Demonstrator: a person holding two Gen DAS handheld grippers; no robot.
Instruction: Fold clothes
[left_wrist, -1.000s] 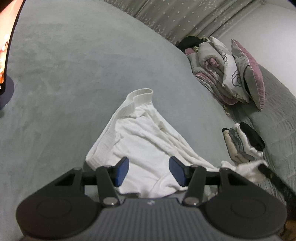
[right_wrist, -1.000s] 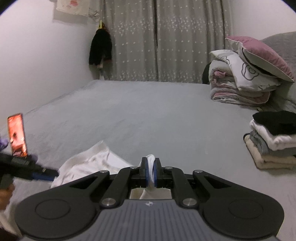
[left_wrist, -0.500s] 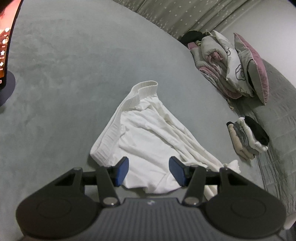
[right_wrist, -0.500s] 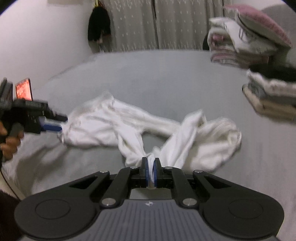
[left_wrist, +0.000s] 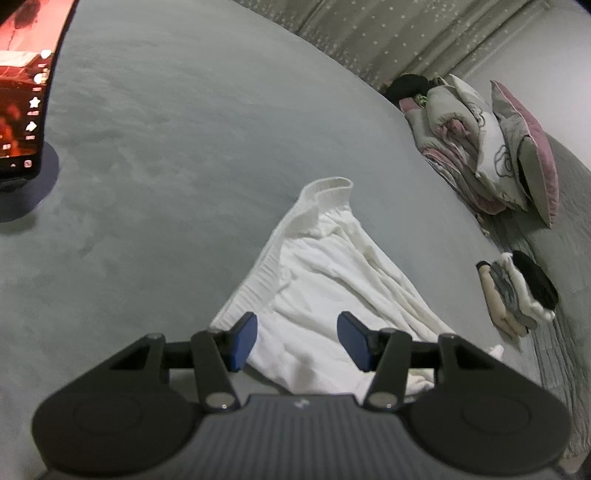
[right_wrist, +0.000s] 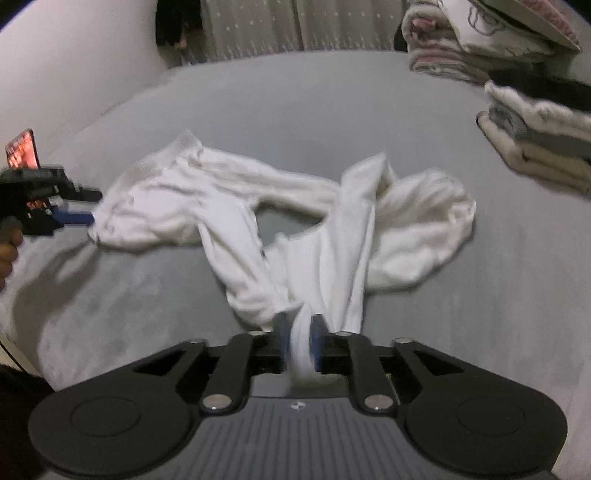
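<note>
White garment (left_wrist: 332, 295) w/ ribbed band, centre of frame, on a plain grey bed (left_wrist: 184, 147). Left hand-held gripper (left_wrist: 301, 341): black body, blue pads (left_wrist: 243, 339); right hand-held gripper (right_wrist: 300, 341) same colours. Curtain (left_wrist: 388, 33), top of frame: grey-beige w/ small white dots. Pillow (left_wrist: 532, 147), upper right: pink & grey. Bedding pile (left_wrist: 461, 122) next to it: grey, pink, white. Folded stack (left_wrist: 517, 295), right edge: beige, grey, white, black on top. Phone (left_wrist: 26, 85), upper left: red-orange screen.
</note>
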